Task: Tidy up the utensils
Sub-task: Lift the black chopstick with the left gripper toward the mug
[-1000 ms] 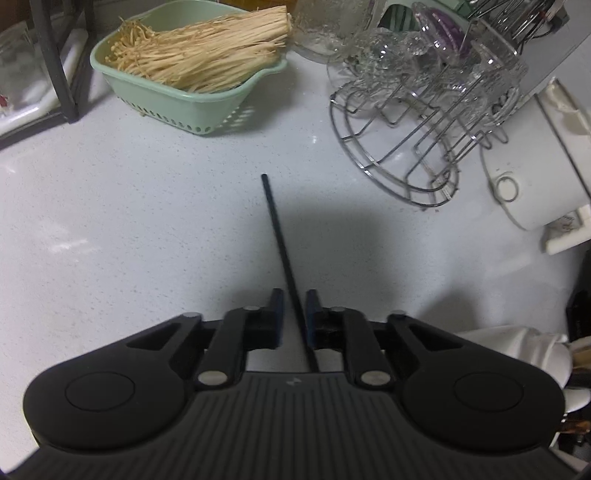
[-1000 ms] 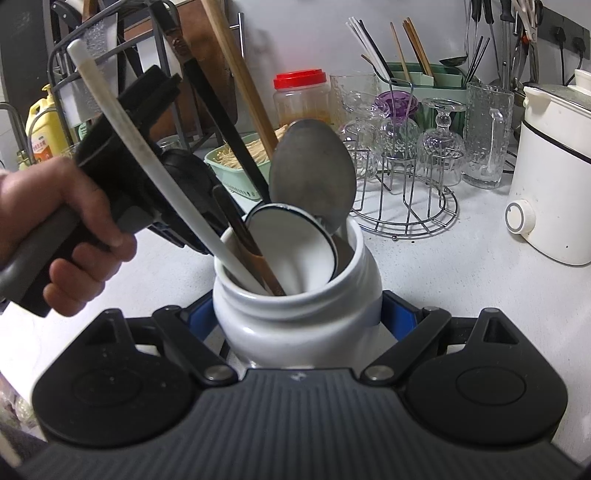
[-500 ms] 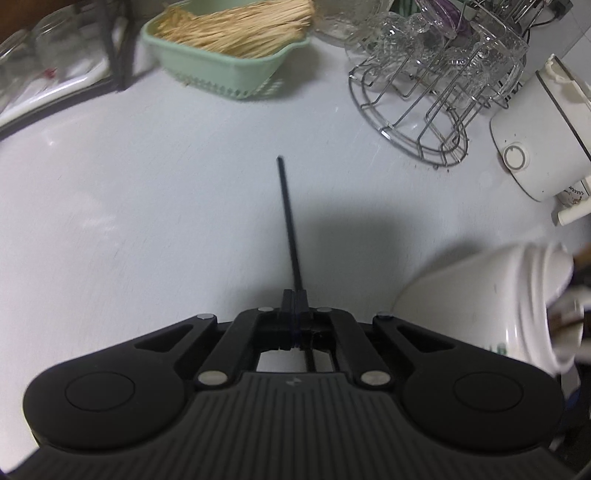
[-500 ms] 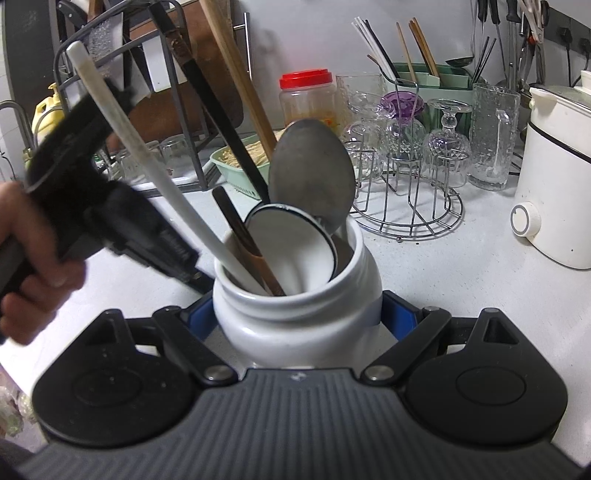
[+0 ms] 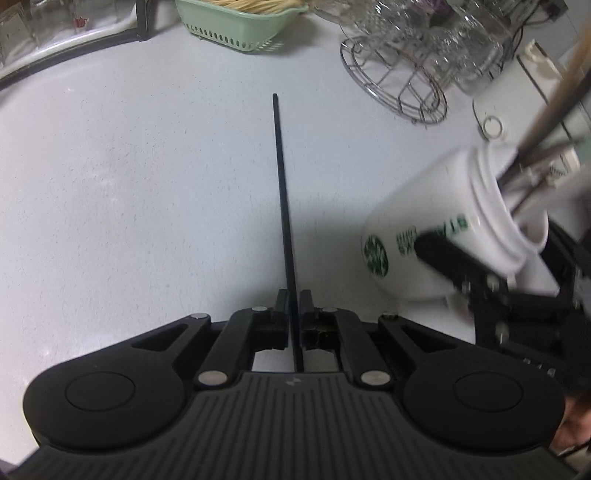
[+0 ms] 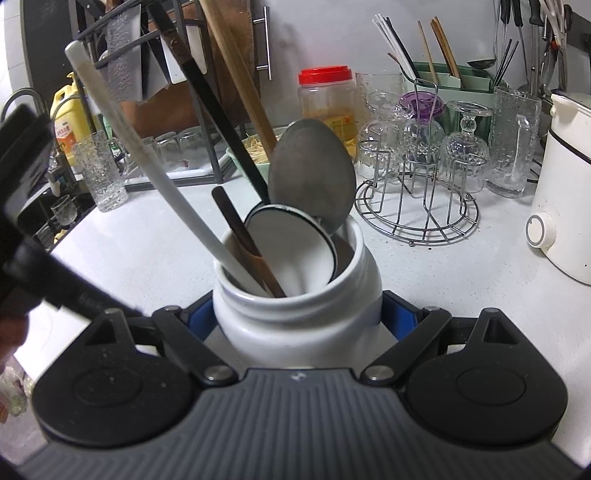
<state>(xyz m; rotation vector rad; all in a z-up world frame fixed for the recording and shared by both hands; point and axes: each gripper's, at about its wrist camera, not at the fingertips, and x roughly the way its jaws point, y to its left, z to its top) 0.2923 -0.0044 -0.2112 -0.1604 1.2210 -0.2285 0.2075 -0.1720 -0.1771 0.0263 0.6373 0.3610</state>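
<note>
My left gripper (image 5: 294, 306) holds a thin black chopstick (image 5: 282, 184) that sticks out straight ahead over the white counter (image 5: 147, 184). Its jaws are starting to open, and the pads still touch the stick. My right gripper (image 6: 297, 314) is shut on a white ceramic jar (image 6: 295, 325). In the left wrist view the jar (image 5: 424, 221) shows at the right with green print. A grey metal spoon (image 6: 310, 173), a white black-rimmed ladle (image 6: 291, 251), a long white handle (image 6: 147, 166) and wooden handles stand in it. The left gripper's body (image 6: 37, 266) blurs past at the far left.
A wire rack of upturned glasses (image 6: 417, 206) stands behind the jar. A white cooker (image 6: 565, 206) is at the right. A green basket of pale strands (image 5: 240, 18) and a dark dish rack (image 6: 147, 74) are at the back left. Behind these stands a green holder with chopsticks (image 6: 450, 77).
The left jaws closed on the chopstick. The left gripper has moved back toward me with it, to the left in the right wrist view. The jar has come into the left view.
</note>
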